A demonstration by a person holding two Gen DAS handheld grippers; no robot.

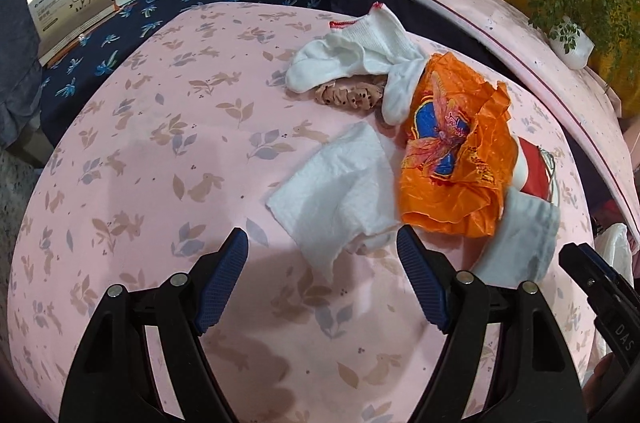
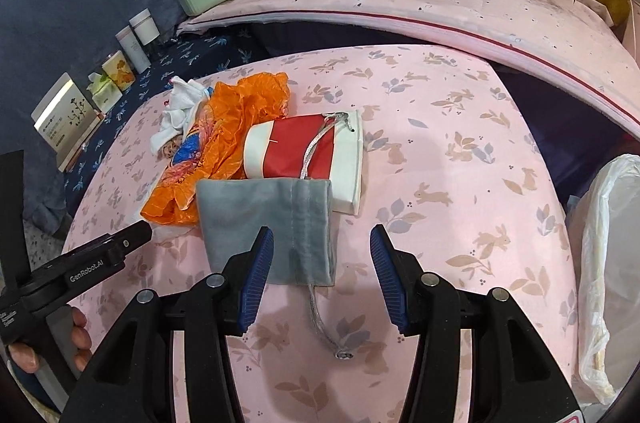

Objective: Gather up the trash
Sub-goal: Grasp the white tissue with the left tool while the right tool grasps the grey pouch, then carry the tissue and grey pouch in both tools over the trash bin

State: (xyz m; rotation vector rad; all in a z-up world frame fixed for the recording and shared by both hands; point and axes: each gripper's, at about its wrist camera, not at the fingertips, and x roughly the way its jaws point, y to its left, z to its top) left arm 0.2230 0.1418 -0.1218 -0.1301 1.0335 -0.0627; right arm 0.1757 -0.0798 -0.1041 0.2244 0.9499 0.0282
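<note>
Both grippers hover over the pink cloth (image 1: pixel 152 151) with jaws spread wide and nothing between them. The left gripper (image 1: pixel 322 279) faces a white tissue (image 1: pixel 336 195) at its twelve o'clock; an orange wrapper (image 1: pixel 452 151) lies at one o'clock, touching white socks (image 1: pixel 360 59) beyond. The right gripper (image 2: pixel 322 275) hangs above a grey pouch (image 2: pixel 268 223), which overlaps a red-and-white box (image 2: pixel 304 147). A white bag (image 2: pixel 612 263) sits at three o'clock.
</note>
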